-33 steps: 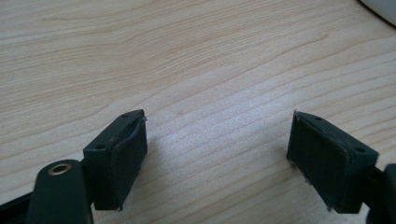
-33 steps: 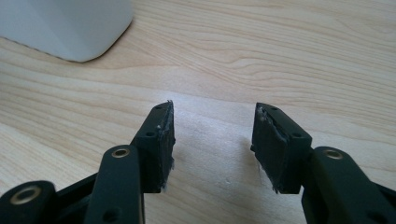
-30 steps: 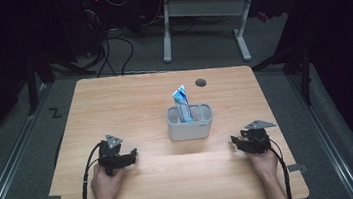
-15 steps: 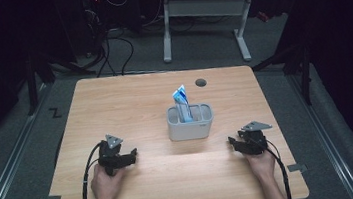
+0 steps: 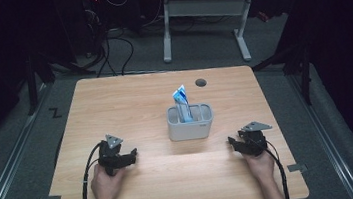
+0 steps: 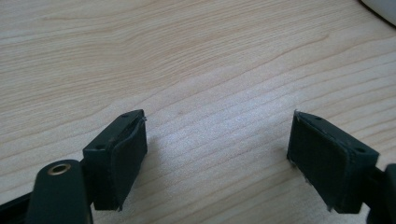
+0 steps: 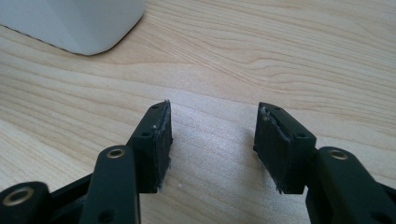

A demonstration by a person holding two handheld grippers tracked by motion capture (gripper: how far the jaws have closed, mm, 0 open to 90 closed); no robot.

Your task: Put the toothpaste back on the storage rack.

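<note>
A grey holder (image 5: pixel 190 122) stands near the middle of the wooden table (image 5: pixel 128 95), a little toward the near side, with its long axis running left to right across the table and its open top facing up. It is split into compartments, and from the left one a blue and white tube (image 5: pixel 181 99) rises nearly upright, its long axis vertical with a slight lean to the left, its broad white end pointing up and its lower end hidden inside the holder. A small dark round hole (image 5: pixel 201 82) sits in the tabletop just beyond the holder, to its right. The left gripper (image 5: pixel 131 157) rests near the table's near left part, well apart from the holder, aimed right toward the middle; in the left gripper view its jaws are spread wide over bare wood with nothing between them. The right gripper (image 5: pixel 232 142) lies at the near right, aimed left toward the holder; in the right gripper view (image 7: pixel 210 140) its jaws have just been opening and stand apart, empty, with a rounded corner of the holder (image 7: pixel 79 23) at the far left of that view.
</note>
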